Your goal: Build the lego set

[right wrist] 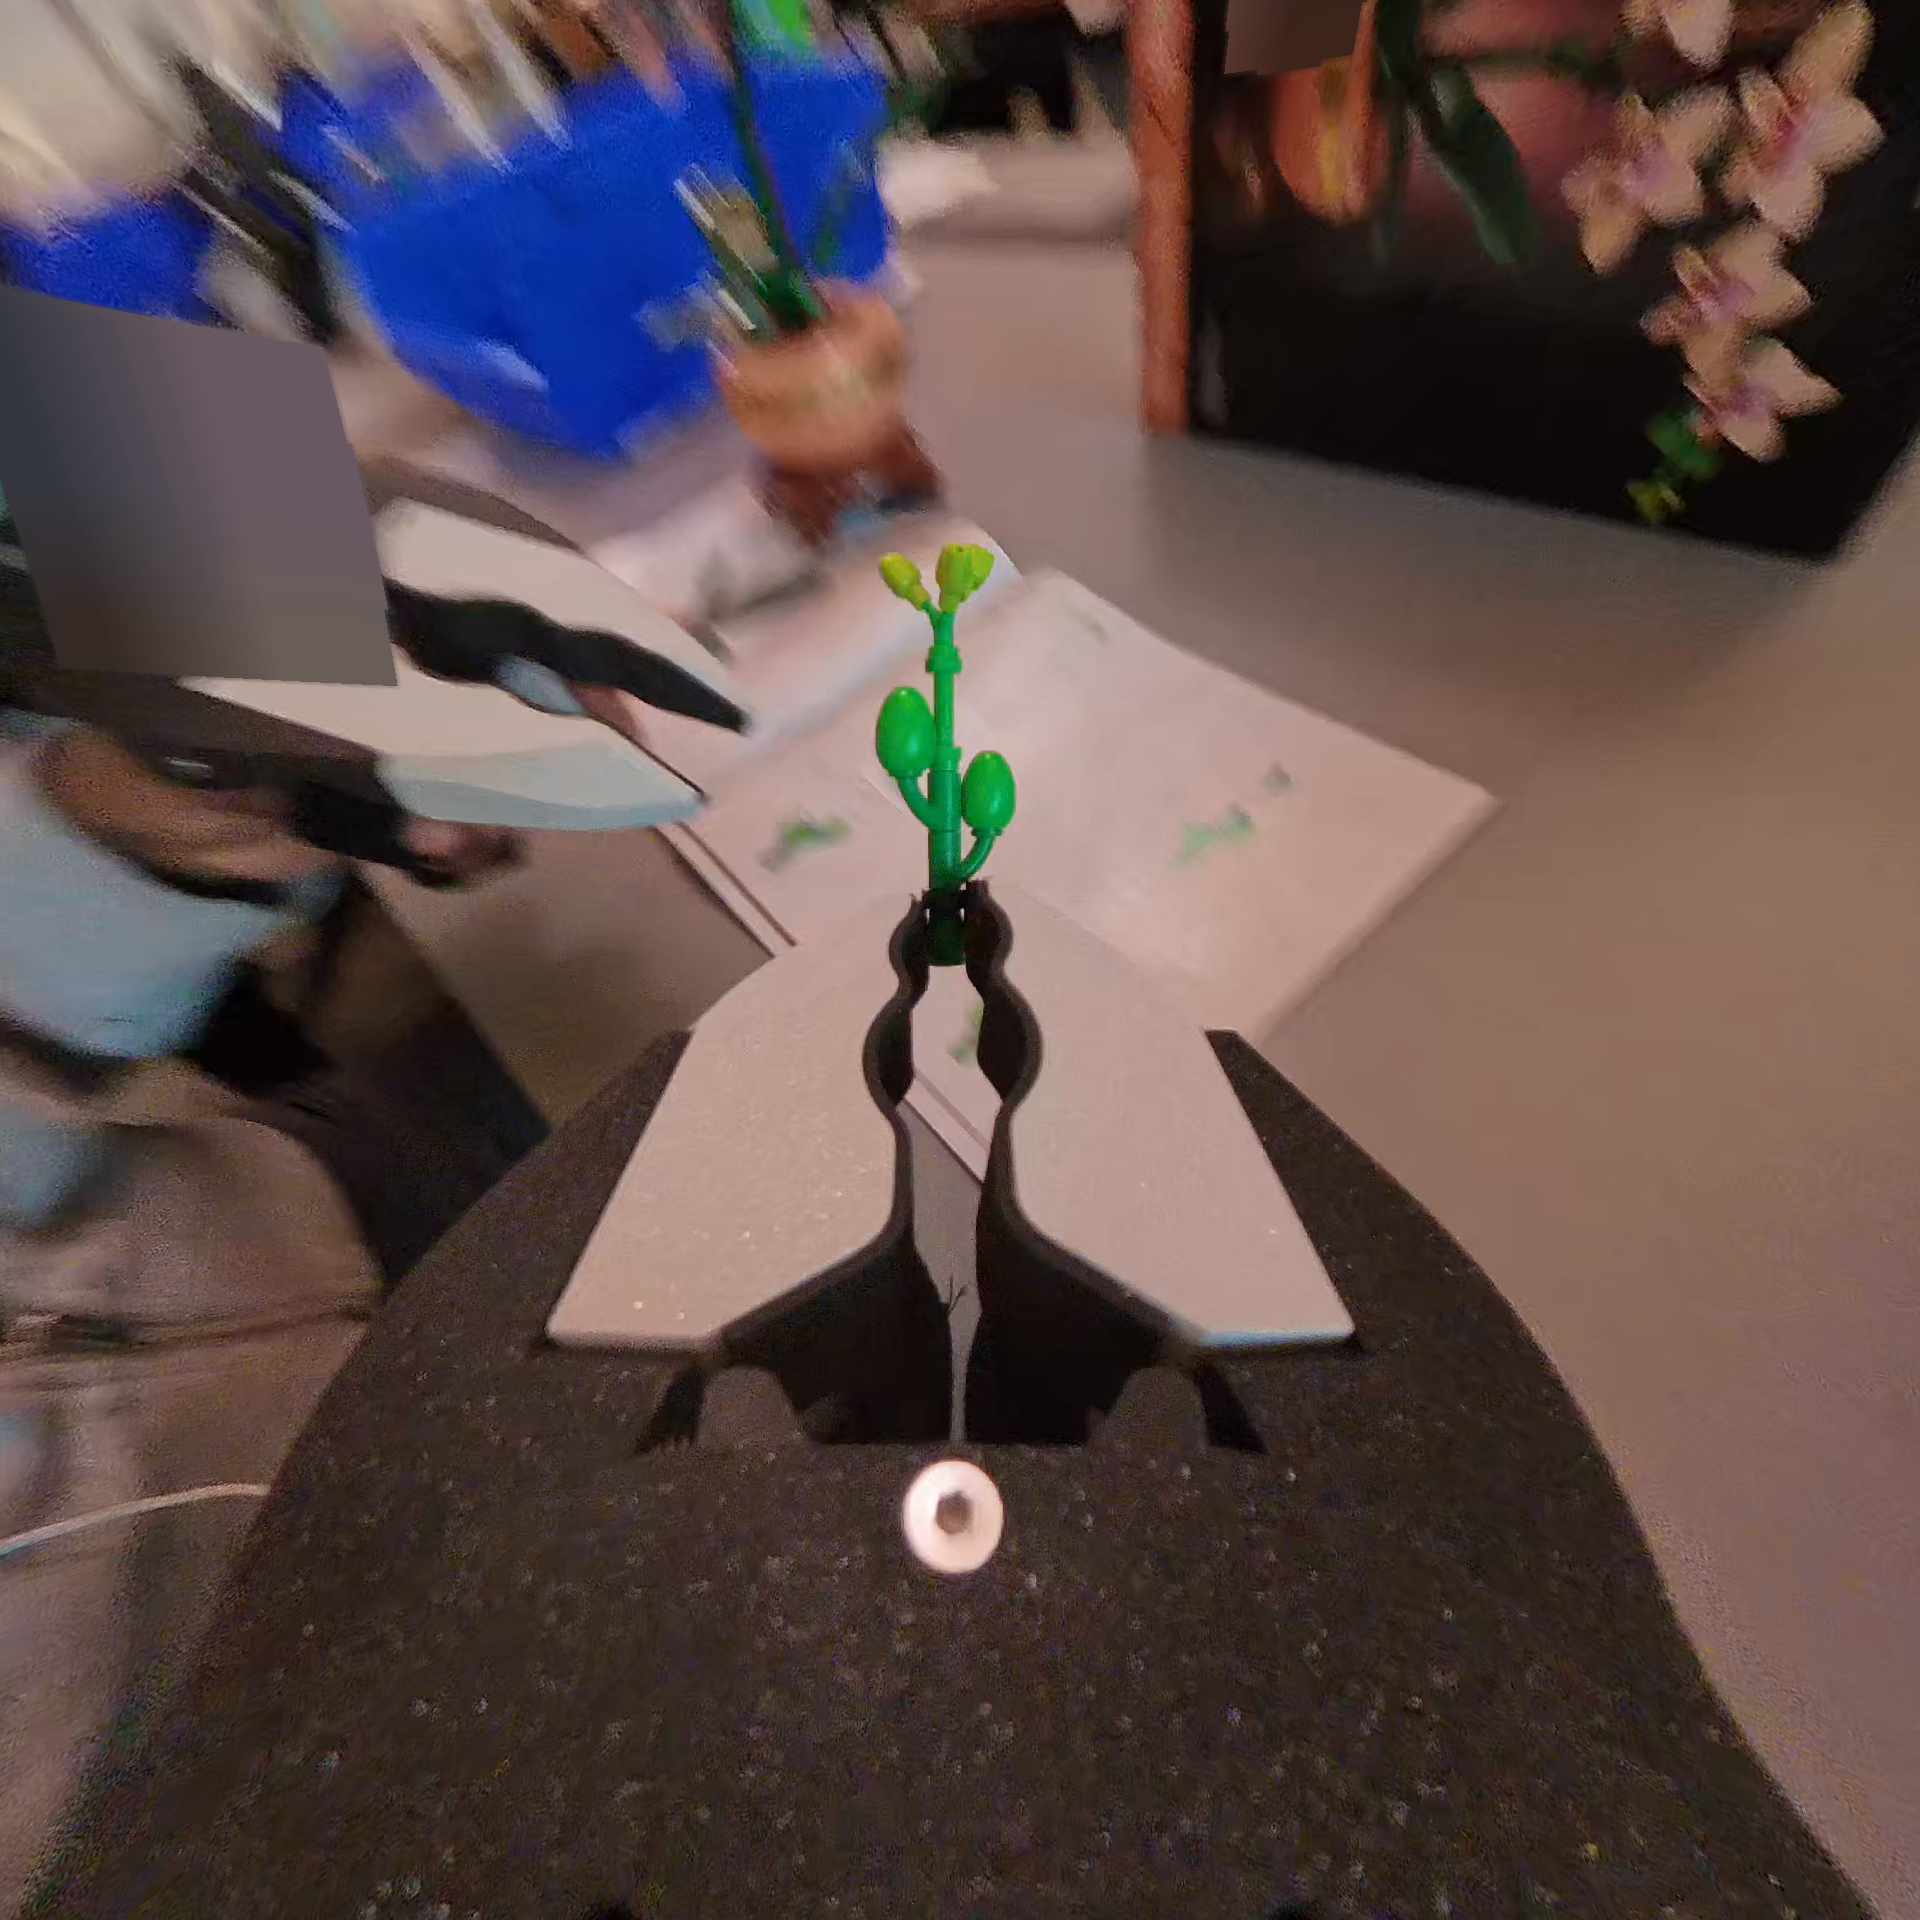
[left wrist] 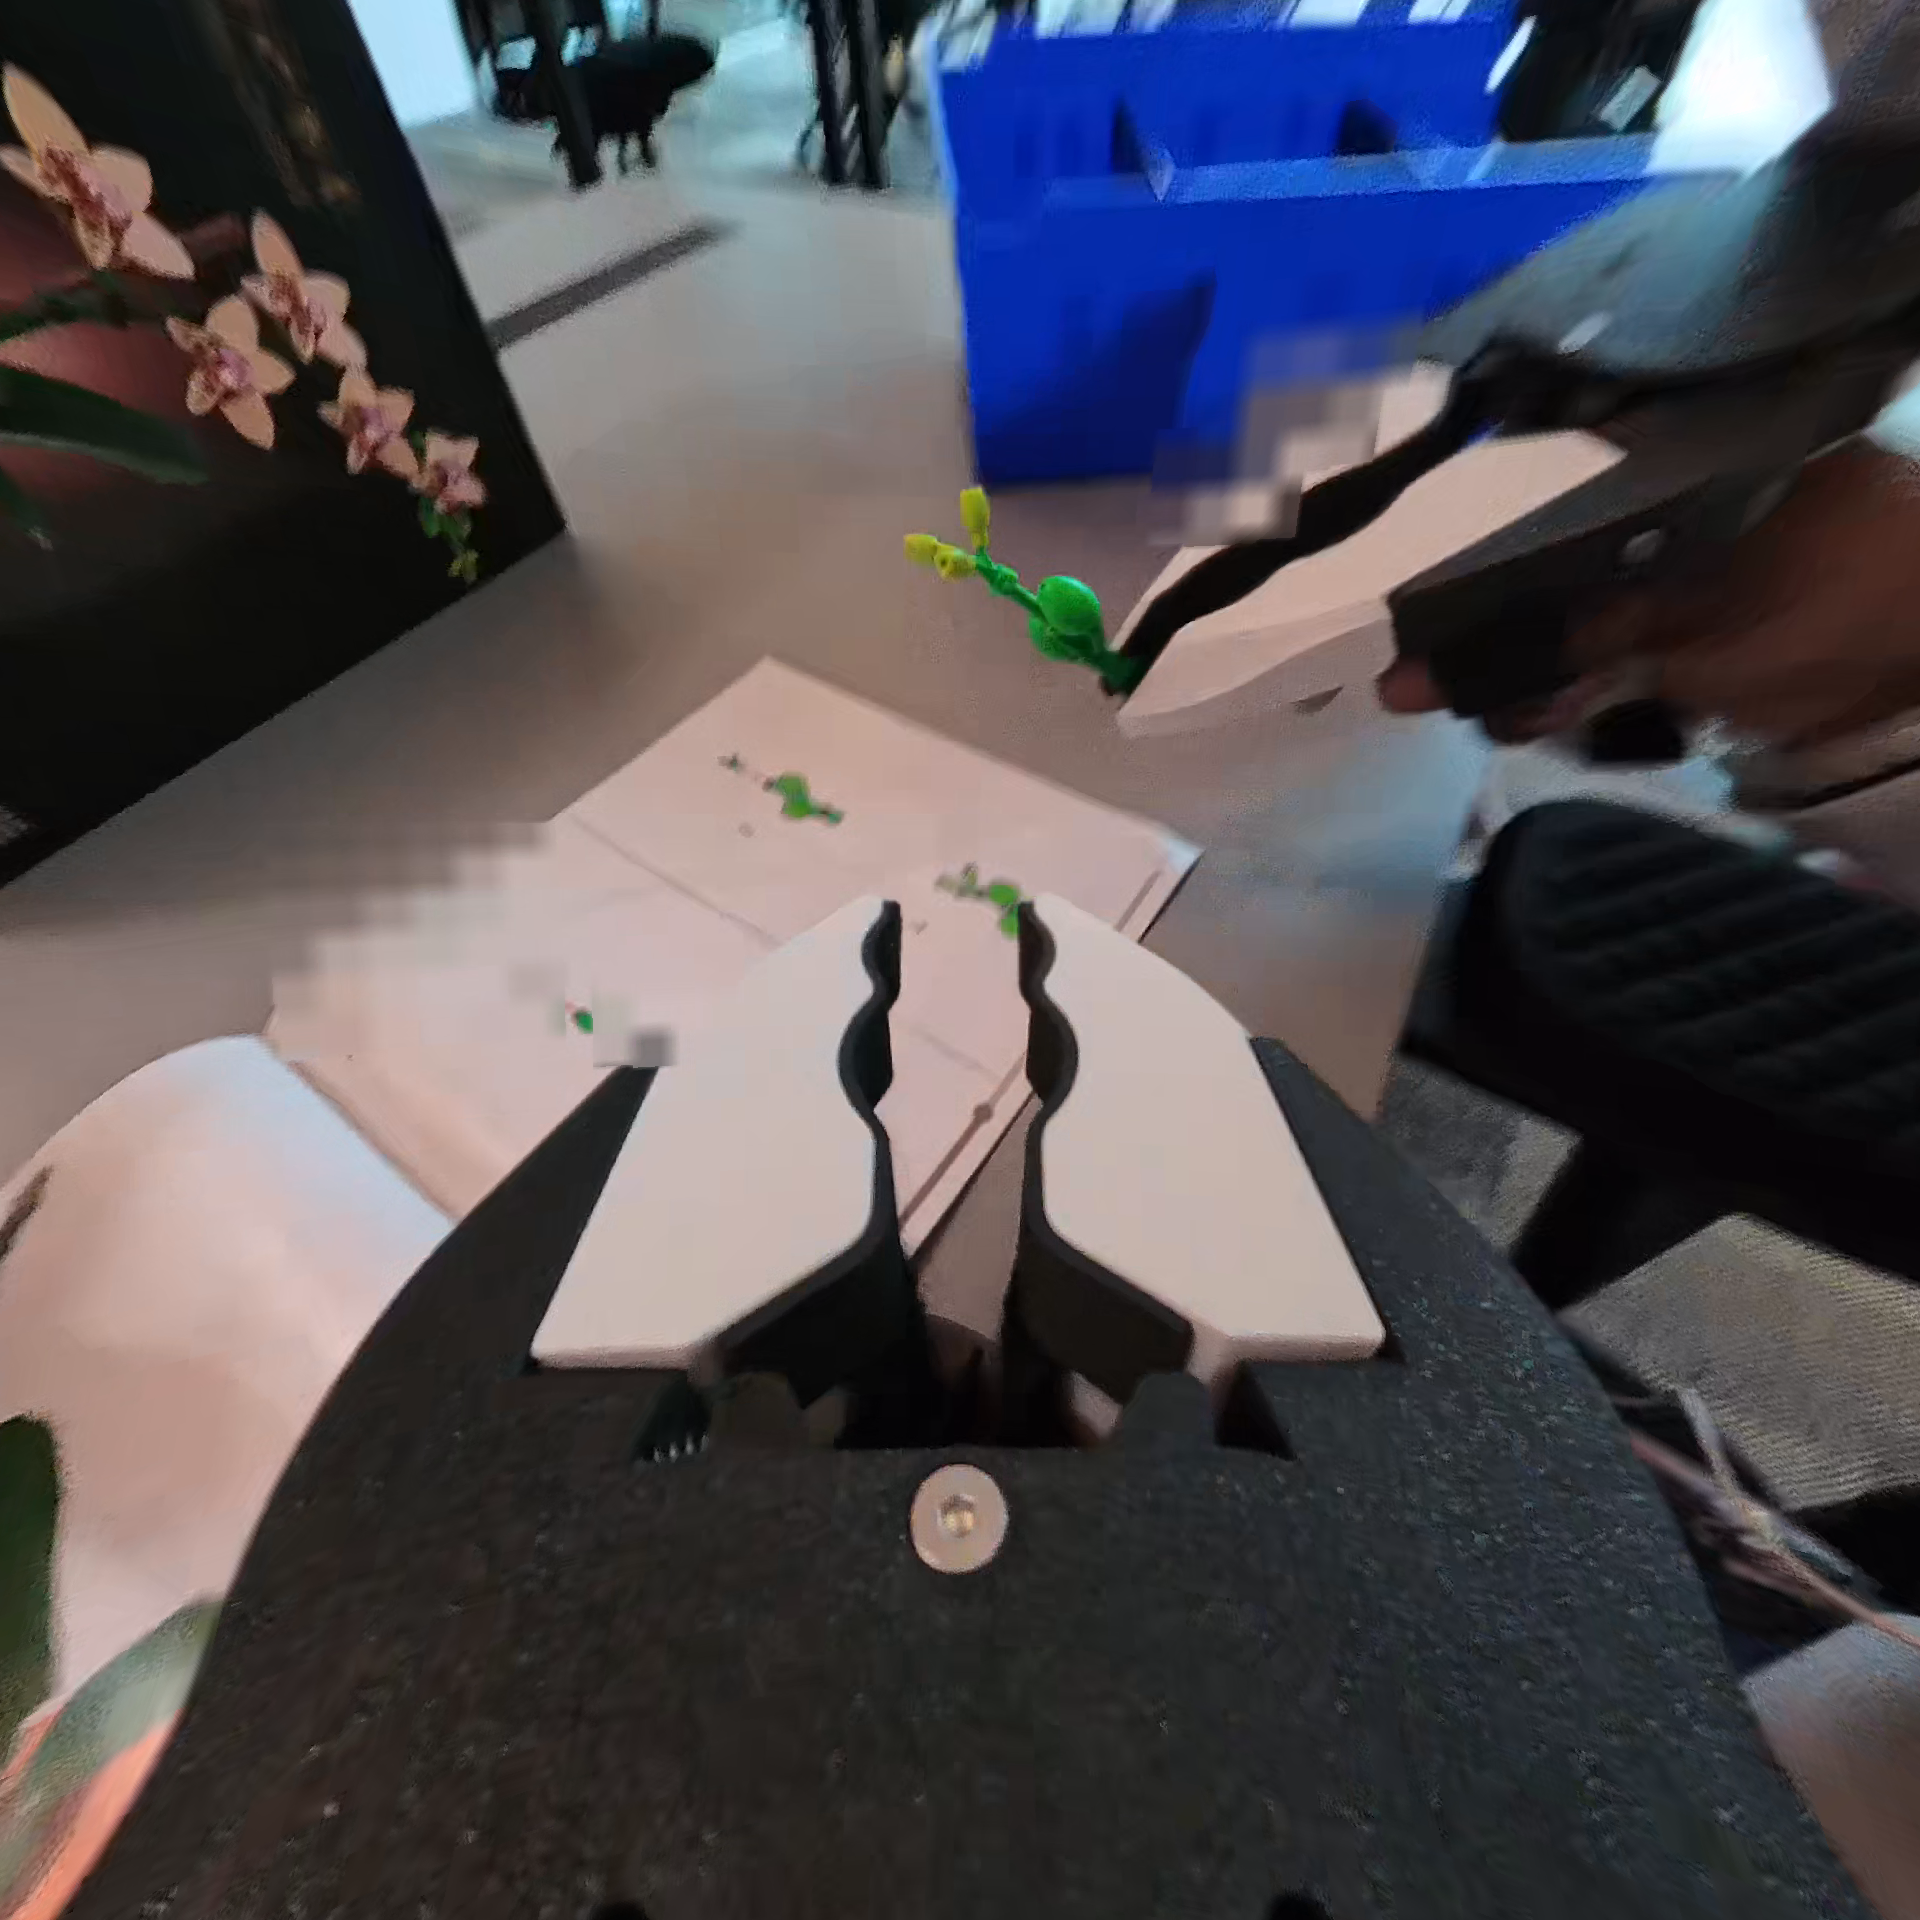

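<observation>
Right gripper [right wrist: 951, 925] pinching green stem [right wrist: 943, 769] base, buds pointing away, left gripper [left wrist: 956, 920] apart, empty

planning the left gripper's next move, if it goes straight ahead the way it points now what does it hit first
Probably the open instruction booklet lying on the table: the empty left gripper points down at its pages. The green bud stem sits higher and rightward, seemingly off that line.

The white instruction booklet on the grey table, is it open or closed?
Open. The white instruction booklet lies spread flat on the grey table, its centre fold and printed green diagrams facing up in both wrist views.
</observation>
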The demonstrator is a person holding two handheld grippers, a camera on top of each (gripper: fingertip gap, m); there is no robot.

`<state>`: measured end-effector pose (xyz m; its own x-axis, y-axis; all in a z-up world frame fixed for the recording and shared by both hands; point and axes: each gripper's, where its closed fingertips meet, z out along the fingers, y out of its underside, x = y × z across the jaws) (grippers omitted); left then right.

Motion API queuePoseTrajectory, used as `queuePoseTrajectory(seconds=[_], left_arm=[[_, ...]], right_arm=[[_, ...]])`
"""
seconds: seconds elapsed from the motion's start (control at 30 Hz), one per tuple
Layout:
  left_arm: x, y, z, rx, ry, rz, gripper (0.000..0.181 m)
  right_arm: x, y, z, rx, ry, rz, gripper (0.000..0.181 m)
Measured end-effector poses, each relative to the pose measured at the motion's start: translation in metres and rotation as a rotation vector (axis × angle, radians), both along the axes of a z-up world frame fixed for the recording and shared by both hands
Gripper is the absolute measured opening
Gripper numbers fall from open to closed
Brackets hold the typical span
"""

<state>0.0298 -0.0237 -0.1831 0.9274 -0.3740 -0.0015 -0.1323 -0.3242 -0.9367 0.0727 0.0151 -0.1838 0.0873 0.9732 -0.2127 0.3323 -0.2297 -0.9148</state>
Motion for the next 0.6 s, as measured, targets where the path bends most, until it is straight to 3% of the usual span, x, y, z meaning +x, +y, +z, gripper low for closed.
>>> queuePoseTrajectory(seconds=[0.17,0.27,0.47,0.6], left_arm=[[0.008,-0.012,0.057,0.220,-0.402,-0.228,0.021],[0.014,-0.013,0.066,0.220,-0.459,-0.309,0.022],[0.025,-0.025,0.090,0.287,-0.586,-0.448,0.022],[0.026,-0.033,0.096,0.246,-0.683,-0.552,0.023]], right_arm=[[-0.011,-0.034,0.053,-0.288,0.396,0.282,0.006],[-0.012,-0.056,0.077,-0.419,0.554,0.472,0.006],[-0.024,-0.074,0.087,-0.495,0.604,0.622,0.006],[-0.024,-0.085,0.089,-0.537,0.603,0.735,0.006]])
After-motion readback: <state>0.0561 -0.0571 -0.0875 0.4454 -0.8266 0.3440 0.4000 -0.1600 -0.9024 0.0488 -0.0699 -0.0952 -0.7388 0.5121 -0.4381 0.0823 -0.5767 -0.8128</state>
